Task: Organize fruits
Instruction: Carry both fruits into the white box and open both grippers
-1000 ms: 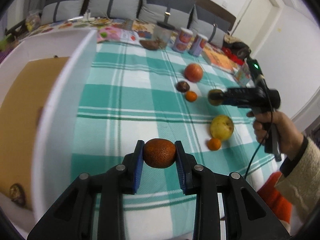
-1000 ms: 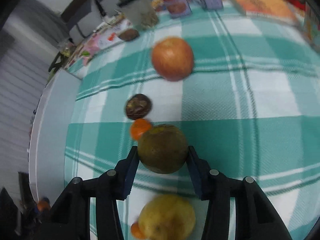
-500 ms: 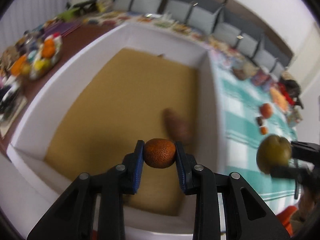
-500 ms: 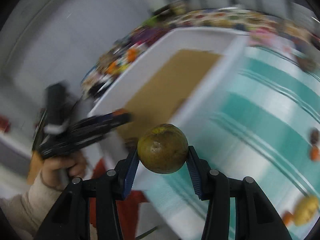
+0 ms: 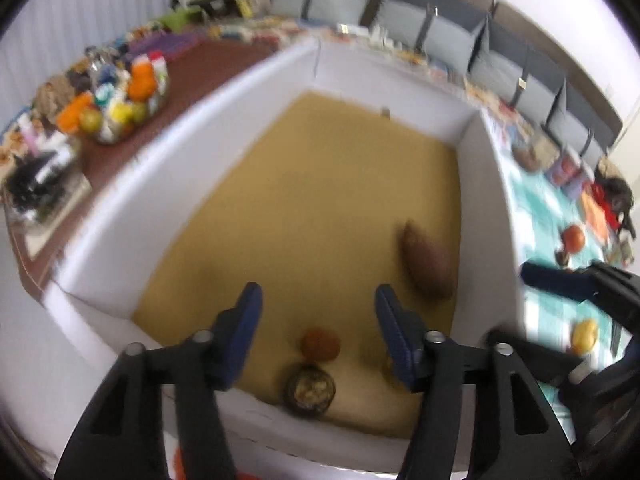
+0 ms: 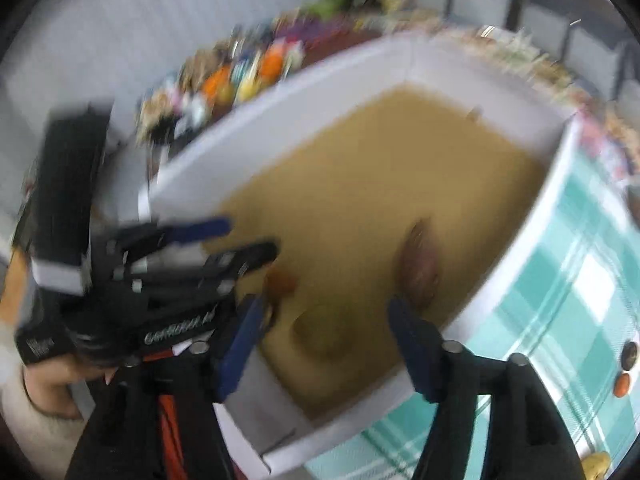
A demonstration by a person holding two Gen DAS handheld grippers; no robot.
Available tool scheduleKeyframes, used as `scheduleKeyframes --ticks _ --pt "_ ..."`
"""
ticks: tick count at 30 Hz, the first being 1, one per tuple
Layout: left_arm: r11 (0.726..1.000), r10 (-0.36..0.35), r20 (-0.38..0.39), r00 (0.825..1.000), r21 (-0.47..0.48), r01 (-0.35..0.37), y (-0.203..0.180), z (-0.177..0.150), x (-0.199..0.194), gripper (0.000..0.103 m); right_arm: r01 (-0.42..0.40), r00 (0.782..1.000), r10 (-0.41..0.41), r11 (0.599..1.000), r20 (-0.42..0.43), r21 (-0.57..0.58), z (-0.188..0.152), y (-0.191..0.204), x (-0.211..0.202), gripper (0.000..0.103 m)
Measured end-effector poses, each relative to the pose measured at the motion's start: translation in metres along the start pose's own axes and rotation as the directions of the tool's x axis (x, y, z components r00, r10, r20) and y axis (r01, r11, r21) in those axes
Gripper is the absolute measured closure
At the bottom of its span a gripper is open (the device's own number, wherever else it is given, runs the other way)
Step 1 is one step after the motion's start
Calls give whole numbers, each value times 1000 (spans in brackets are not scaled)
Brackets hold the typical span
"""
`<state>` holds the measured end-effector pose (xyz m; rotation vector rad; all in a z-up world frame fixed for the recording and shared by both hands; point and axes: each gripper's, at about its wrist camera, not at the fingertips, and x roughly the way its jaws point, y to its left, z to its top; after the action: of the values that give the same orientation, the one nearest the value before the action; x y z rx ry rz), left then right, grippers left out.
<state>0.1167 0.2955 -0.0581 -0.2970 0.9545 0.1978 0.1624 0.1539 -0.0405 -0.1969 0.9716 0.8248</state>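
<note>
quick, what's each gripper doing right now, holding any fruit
Left gripper: open, empty, over the white box; an orange fruit lies below.
Right gripper: open, empty; a greenish fruit lies in the box beneath.

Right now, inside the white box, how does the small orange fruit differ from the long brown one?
The small orange fruit is round and rusty orange; the long brown one is elongated and reddish brown. The orange fruit is clearly smaller. It lies between the open left tongs near the front wall; the brown one lies beside the right wall. Both rest on the tan floor of the white box.
</note>
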Motion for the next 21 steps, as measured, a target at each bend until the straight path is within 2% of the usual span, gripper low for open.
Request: scheduleKeyframes --ticks 1,3,4,6,9,11,14,15,18,20,21 --pt "1000 -1 42 999 -5 1 -1 4 -11 34 10 998 -11 1000 65 13 1 -5 -18 31" --pt "1000 -7 113 994 -13 9 -8 7 -29 26 39 986 -45 999 161 37 -2 -13 -46 18" --pt "1000 -22 152 988 -14 25 -15 6 -40 24 59 976 -68 997 209 50 -8 -19 -62 15" --pt "997 -69 200 977 -6 72 -31 3 -54 22 103 955 -119 992 271 72 -25 -31 -87 9" --pt "983 -183 223 957 50 177 -75 -16 -66 20 203 927 -227 973 298 108 -62 -57 -109 7" --pt "968 -248 203 947 101 231 -104 -30 -66 19 284 906 -315 948 282 144 -102 -82 -120 7" --pt "937 -314 110 943 197 289 -161 -61 -48 18 401 868 -446 889 218 220 -160 -128 -128 7" --pt "919 -336 59 940 240 313 -184 -75 -35 18 434 855 -483 866 190 249 -178 -144 -131 7" --pt "883 -357 -35 934 313 349 -227 -104 -2 18 518 803 -588 770 99 374 -243 -201 -144 7" --pt "877 -341 -77 937 334 346 -249 -121 25 18 573 757 -653 679 21 459 -287 -238 -152 7" --pt "876 -329 -90 940 344 339 -259 -125 38 18 590 742 -671 645 -9 486 -303 -251 -157 7"
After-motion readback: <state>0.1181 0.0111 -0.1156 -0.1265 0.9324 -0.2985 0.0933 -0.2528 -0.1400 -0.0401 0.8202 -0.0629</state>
